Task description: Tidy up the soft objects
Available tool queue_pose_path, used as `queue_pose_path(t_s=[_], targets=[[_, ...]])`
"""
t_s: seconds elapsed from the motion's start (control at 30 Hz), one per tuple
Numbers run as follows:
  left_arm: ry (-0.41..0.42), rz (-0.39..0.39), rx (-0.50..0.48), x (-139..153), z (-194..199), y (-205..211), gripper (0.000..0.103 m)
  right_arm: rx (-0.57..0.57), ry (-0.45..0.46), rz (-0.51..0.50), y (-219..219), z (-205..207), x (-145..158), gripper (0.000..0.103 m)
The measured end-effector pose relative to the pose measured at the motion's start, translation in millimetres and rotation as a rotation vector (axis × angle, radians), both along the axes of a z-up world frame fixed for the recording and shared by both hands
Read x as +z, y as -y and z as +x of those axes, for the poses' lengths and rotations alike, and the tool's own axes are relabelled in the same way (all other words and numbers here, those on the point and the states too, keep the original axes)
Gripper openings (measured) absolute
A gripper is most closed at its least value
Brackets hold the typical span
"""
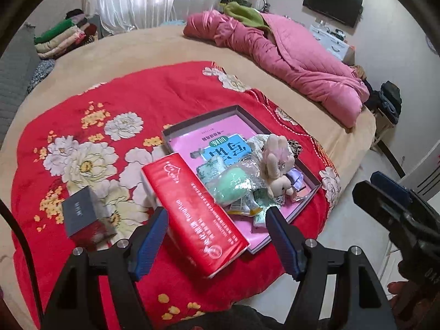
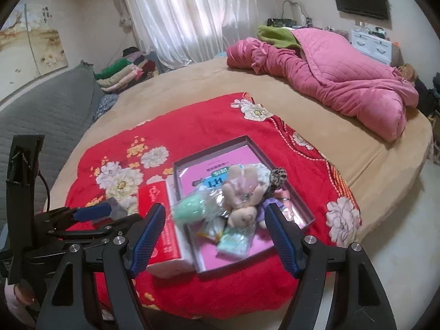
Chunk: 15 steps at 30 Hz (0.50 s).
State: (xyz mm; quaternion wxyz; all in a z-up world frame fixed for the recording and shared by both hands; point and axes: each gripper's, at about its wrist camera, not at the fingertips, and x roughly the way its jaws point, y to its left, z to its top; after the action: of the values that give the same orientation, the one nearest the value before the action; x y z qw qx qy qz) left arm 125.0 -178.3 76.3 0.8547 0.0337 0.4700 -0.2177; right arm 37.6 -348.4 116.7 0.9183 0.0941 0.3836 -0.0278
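Fingers, left: we see the left gripper (image 1: 217, 242) spread wide and empty, its blue fingers (image 1: 150, 240) either side of the red tissue pack (image 1: 192, 214) but not pressing it.
Fingers, right: the right gripper (image 2: 216, 238) is likewise spread and empty, hovering near the shallow box (image 2: 305, 214).
Soft objects, location: plush bunny (image 2: 242, 195), green pouch (image 2: 189, 209) and small sachets (image 2: 233, 243) are heaped in the box's near corner, on a pink booklet (image 2: 220, 170); the box lies on the red floral blanket (image 2: 198, 126) on the bed (image 2: 343, 148).
Tissue pack, location: beside the box, one long edge apparently propped on its rim.
Grey carton (image 1: 82, 211): on the blanket, left of the pack, apart from it.
Step in hand, our judgement: taking the tissue pack with the left fingers.
Handling advice: we should close across the pack's narrow width, mid-length, gently, since it will squash; lift before swinging so the box rim is not dragged.
Risk: the heap may topple if the box shifts.
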Motion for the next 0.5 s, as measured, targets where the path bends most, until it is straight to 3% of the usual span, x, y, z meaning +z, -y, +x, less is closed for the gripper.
queue_pose_path(t_s=[0.2, 0.5], targets=[[0.029, -0.005, 0.027, 8.7, -21.2, -22.0, 0.073, -0.06, 0.042, -0.026, -14.3, -28.6, 3.8, 0.076], [0.034, 0.009, 0.052, -0.5, -57.0, -45.9, 0.073, -0.045, 0.0, -0.077, -50.7, -60.8, -6.9, 0.076]])
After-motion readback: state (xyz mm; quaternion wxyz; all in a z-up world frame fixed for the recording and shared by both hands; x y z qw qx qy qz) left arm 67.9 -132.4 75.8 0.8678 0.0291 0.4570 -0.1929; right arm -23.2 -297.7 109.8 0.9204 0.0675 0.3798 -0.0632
